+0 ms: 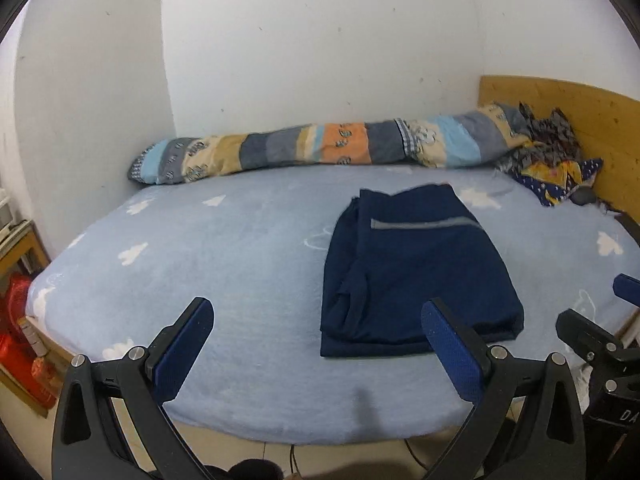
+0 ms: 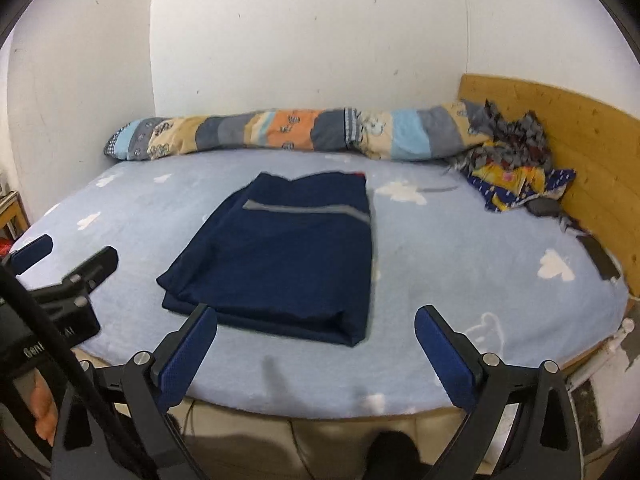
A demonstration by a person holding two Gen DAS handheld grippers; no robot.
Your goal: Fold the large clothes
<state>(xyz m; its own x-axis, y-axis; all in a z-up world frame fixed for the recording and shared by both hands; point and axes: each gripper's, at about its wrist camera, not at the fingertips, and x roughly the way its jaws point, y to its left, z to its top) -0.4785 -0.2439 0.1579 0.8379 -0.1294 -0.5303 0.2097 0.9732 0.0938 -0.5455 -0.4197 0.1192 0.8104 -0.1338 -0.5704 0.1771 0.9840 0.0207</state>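
Navy garment (image 1: 416,268) lies folded flat on the bed (image 1: 224,248). Left gripper (image 1: 316,354) and right gripper (image 2: 316,354): jaws spread, nothing between. Best to back off level, no snagging the near edge.

— What is the room like?
— Plain white walls (image 1: 320,60) meeting in a corner, and a bed (image 1: 224,264) in a pale blue cloud-print sheet.
— And at the bed's far edge?
— A patchwork quilt roll (image 2: 280,130); a wooden headboard (image 2: 560,120) at the right.
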